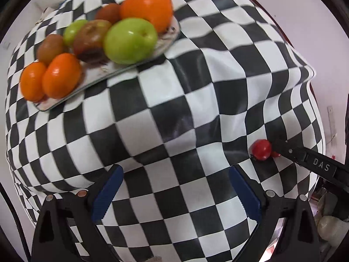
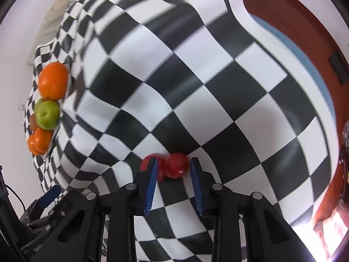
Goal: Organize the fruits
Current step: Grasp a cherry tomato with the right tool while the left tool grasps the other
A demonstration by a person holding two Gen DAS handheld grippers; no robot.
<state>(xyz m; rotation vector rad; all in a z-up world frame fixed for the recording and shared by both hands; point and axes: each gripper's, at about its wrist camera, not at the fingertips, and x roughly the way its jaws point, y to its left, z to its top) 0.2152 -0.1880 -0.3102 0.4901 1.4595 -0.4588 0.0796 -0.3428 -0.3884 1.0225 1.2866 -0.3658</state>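
On the checkered cloth [image 1: 174, 113], two small red fruits lie side by side. My right gripper [image 2: 174, 162] is shut on the nearer red fruit [image 2: 176, 166], which sits between its blue pads [image 2: 152, 174]. The second red fruit [image 2: 146, 163] is half hidden behind the left finger. The left wrist view shows the same red fruit [image 1: 260, 149] against my right gripper's black finger [image 1: 303, 157]. My left gripper [image 1: 176, 171] hangs open over bare cloth with nothing between its fingers. A pale plate [image 1: 139, 62] at the far left carries oranges [image 1: 148, 6], green apples [image 1: 129, 40] and brownish fruits [image 1: 91, 36].
The cloth drapes over the table's edges, and its right edge [image 1: 312, 74] drops off near the red fruits. In the right wrist view the plate's fruit pile [image 2: 48, 113] sits at the far left. Pale rounded objects [image 1: 329, 229] lie below the table at the lower right.
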